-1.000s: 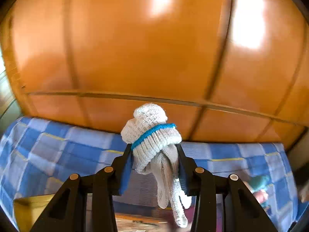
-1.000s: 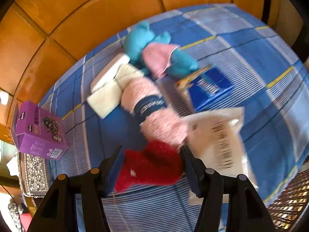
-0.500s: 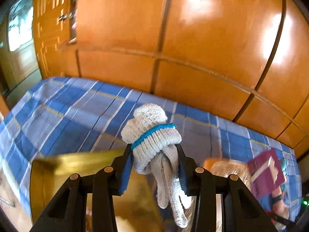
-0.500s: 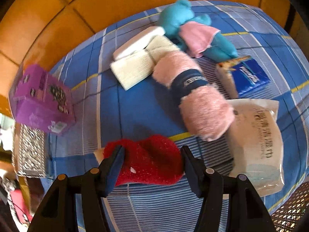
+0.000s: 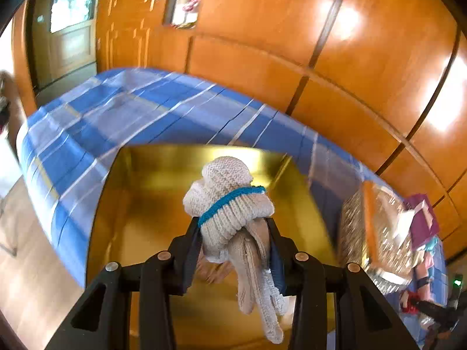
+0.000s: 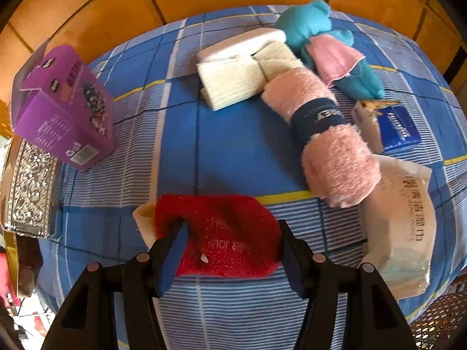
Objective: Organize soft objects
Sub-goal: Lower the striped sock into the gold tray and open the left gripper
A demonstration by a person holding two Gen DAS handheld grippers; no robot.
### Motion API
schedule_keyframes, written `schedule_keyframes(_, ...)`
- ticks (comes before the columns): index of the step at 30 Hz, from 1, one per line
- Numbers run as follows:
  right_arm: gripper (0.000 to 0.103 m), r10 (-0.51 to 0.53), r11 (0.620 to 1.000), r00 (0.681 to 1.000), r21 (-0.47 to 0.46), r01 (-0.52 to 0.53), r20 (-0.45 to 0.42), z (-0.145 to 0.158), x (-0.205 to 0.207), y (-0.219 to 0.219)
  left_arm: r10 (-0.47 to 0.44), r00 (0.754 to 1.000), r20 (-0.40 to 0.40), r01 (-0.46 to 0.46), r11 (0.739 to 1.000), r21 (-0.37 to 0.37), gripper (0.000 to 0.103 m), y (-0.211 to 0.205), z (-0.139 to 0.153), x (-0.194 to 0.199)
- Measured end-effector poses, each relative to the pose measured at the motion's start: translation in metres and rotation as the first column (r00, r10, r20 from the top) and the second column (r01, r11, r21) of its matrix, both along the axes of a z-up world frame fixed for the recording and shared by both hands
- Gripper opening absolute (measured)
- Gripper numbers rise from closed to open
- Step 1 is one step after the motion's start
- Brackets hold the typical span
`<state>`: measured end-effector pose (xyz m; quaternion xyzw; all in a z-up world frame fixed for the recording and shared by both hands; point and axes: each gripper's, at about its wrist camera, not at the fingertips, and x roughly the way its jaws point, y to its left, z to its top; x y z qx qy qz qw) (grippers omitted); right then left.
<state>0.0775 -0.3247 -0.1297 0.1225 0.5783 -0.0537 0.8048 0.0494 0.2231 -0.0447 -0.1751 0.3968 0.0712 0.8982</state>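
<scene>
Over the gold box (image 5: 151,192), left gripper (image 5: 233,242) pinches glove bundle (image 5: 230,204); dangling fingers may snag a pad on release. Right gripper (image 6: 230,242) straddles red sock (image 6: 221,233), contact unclear.

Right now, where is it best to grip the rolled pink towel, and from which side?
Probably on the dark band around the middle of the pink towel, from above, jaws across the roll. The band keeps it tight there, and both fluffy ends bulge wider.

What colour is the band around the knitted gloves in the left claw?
Bright blue, around off-white knitted gloves; clearest in the left wrist view.
</scene>
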Motion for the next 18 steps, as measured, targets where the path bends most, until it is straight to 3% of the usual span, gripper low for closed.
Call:
schedule_keyframes(8, 0.06, 0.073, 0.997, 0.997, -0.037, -0.073, 0.003, -0.003, 0.005, 0.016, -0.022, 0.992, -0.123, 0.024, 0.999, 0.022, 0.044, -0.008, -0.052, -0.032)
schedule_keyframes(12, 0.037, 0.131, 0.99, 0.991, -0.055, -0.129, 0.022, -0.001, 0.003, 0.03, 0.0, 0.991, -0.136, 0.001, 1.0, 0.004, 0.057, -0.006, -0.064, -0.038)
schedule_keyframes(15, 0.026, 0.151, 0.986, 0.988, -0.075, -0.148, 0.033, -0.001, 0.002, 0.039, 0.012, 0.995, -0.101, -0.01, 1.0, 0.018, 0.069, -0.006, -0.06, -0.043)
schedule_keyframes(18, 0.022, 0.142, 0.987, 0.989, -0.077, -0.139, 0.042, -0.001, 0.002, 0.043, 0.03, 0.997, -0.07, -0.028, 0.999, 0.036, 0.071, -0.005, -0.05, -0.049)
